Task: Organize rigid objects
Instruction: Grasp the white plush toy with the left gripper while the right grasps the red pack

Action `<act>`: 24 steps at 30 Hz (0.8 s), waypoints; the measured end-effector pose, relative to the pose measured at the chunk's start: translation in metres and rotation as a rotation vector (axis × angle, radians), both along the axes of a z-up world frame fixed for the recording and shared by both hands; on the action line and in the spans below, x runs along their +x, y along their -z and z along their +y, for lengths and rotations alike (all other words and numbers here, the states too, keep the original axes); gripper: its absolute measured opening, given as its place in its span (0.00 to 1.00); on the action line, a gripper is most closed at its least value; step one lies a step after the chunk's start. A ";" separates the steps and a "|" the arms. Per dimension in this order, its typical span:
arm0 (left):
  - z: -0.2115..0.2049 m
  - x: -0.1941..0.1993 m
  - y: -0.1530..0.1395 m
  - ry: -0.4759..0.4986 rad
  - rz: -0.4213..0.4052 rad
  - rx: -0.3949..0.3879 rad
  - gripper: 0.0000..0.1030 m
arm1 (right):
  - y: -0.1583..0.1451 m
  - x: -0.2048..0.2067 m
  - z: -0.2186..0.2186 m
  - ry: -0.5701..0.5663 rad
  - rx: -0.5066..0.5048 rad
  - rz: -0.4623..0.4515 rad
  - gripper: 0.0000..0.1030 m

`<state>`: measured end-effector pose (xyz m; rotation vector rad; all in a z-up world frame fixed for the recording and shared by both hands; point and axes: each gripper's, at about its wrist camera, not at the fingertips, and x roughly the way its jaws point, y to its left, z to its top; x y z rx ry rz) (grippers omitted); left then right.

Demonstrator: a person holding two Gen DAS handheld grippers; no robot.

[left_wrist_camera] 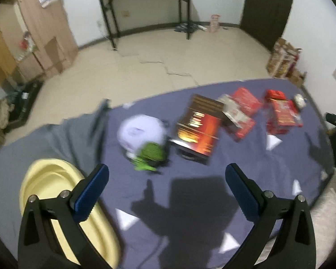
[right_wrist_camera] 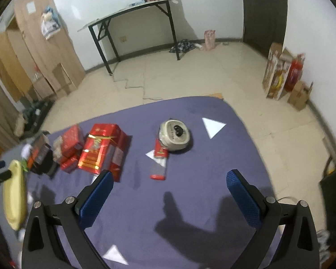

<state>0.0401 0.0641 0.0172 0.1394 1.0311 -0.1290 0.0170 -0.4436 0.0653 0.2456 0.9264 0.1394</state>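
Ahead, we are seeing glossy red cardboard gift boxes clustering on the purple cloth, a round cream tin well apart. They look stiff, light, slippery; gripping across flat sides seems safest. Both left gripper and right gripper are hovering spread wide, empty.

Dim, blurred, fisheye-warped, hard shadows

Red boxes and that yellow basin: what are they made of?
The red boxes look like glossy printed cardboard, probably foil-trimmed, given the shiny gold bands and sharp folded edges. The yellow basin seems moulded plastic with a smooth matte look, though blur leaves that uncertain.
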 end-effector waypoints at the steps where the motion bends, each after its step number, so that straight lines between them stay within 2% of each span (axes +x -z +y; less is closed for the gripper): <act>1: 0.010 0.004 0.000 -0.030 -0.001 -0.005 1.00 | 0.001 -0.001 -0.001 -0.001 0.022 0.003 1.00; 3: 0.032 0.013 0.002 -0.109 0.010 -0.058 1.00 | 0.003 -0.001 0.011 -0.010 0.087 0.001 1.00; 5: 0.045 0.020 0.005 -0.159 0.023 -0.136 1.00 | 0.002 0.001 0.024 -0.033 0.105 -0.008 1.00; 6: 0.049 0.023 0.009 -0.159 0.044 -0.198 1.00 | 0.002 0.002 0.033 -0.051 0.104 -0.010 1.00; 7: 0.049 0.026 0.012 -0.150 0.061 -0.224 1.00 | 0.002 0.003 0.042 -0.070 0.100 -0.009 1.00; 8: 0.047 0.030 0.015 -0.142 0.070 -0.221 1.00 | 0.001 0.006 0.055 -0.096 0.087 -0.011 1.00; 11: 0.042 0.040 0.022 -0.146 0.064 -0.138 1.00 | 0.003 0.019 0.082 -0.131 0.013 -0.011 1.00; 13: 0.044 0.049 0.026 -0.185 0.069 -0.108 0.99 | 0.006 0.030 0.095 -0.132 -0.021 -0.007 1.00; 17: 0.054 0.062 0.029 -0.248 0.067 -0.130 0.96 | 0.017 0.052 0.118 -0.126 -0.117 -0.009 1.00; 21: 0.055 0.071 0.037 -0.268 0.091 -0.165 0.86 | 0.027 0.060 0.137 -0.076 -0.187 -0.028 1.00; 24: 0.057 0.074 0.044 -0.285 0.102 -0.195 0.85 | 0.036 0.067 0.147 -0.068 -0.223 -0.015 1.00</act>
